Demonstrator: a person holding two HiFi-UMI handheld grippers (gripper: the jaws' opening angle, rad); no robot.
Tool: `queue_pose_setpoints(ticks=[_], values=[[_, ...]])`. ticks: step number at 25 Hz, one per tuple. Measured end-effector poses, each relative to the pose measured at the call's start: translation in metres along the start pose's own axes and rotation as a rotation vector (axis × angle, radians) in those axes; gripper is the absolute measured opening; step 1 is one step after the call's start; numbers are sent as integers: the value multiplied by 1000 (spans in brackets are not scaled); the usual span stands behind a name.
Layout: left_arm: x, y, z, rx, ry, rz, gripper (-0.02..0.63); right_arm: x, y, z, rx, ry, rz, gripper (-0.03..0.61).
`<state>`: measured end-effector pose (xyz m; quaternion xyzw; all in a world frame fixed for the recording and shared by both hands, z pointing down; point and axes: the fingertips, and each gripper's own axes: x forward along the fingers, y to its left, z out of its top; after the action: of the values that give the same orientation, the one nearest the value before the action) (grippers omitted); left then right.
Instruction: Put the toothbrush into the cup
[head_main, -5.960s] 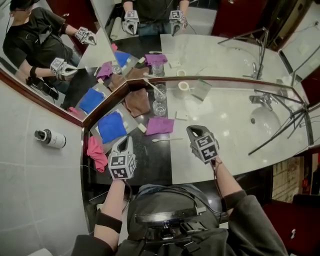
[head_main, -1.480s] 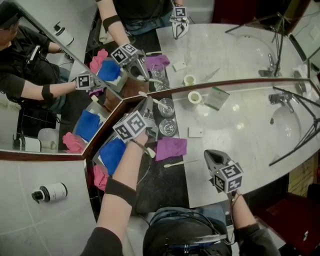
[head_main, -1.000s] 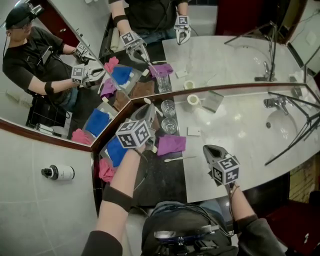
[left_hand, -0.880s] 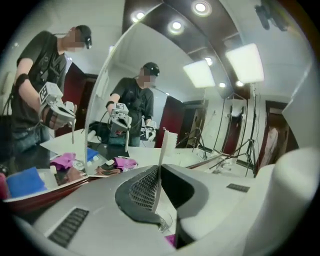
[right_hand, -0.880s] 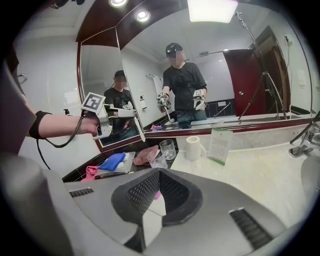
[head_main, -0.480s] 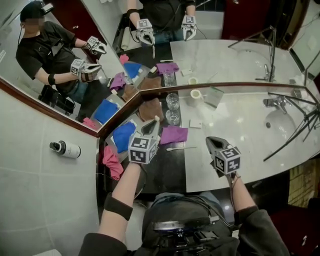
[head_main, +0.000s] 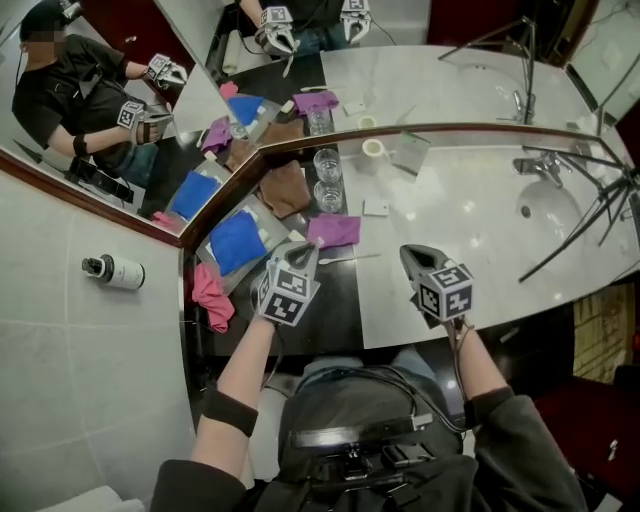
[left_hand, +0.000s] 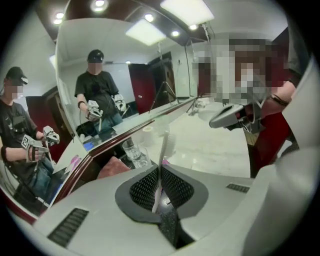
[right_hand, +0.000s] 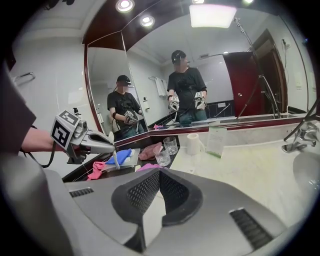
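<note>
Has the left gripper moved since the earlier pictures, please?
Yes. The left gripper, shut on the toothbrush, has drawn back from the glasses toward the person.

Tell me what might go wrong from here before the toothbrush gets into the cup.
1. The left gripper pinches the toothbrush near its handle end, and most of its length sticks out past the pads. A knock on a rim might pivot it or pull it loose.
2. The near glass cup stands right beside a second glass cup at the mirror, so a misaimed approach might tip either.
</note>
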<state>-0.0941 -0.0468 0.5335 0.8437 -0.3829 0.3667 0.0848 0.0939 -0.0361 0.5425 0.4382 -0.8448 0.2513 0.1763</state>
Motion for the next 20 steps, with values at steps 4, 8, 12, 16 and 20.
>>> queue_pose_setpoints(ticks=[4,8,12,16,20], values=[[20,-43,-22,151,102,-47,23,-13,-2,-10,11,5,-10,20],[40,-80,-43,260,182,-100,23,-23,-4,-19,24,3,-23,20],[62,-106,-63,337,255,-141,23,-32,-7,-29,38,4,-40,20],[86,-122,-77,391,309,-168,23,-40,-12,-36,50,3,-53,20],[106,-133,-89,437,356,-195,23,-49,-19,-45,63,11,-72,20]])
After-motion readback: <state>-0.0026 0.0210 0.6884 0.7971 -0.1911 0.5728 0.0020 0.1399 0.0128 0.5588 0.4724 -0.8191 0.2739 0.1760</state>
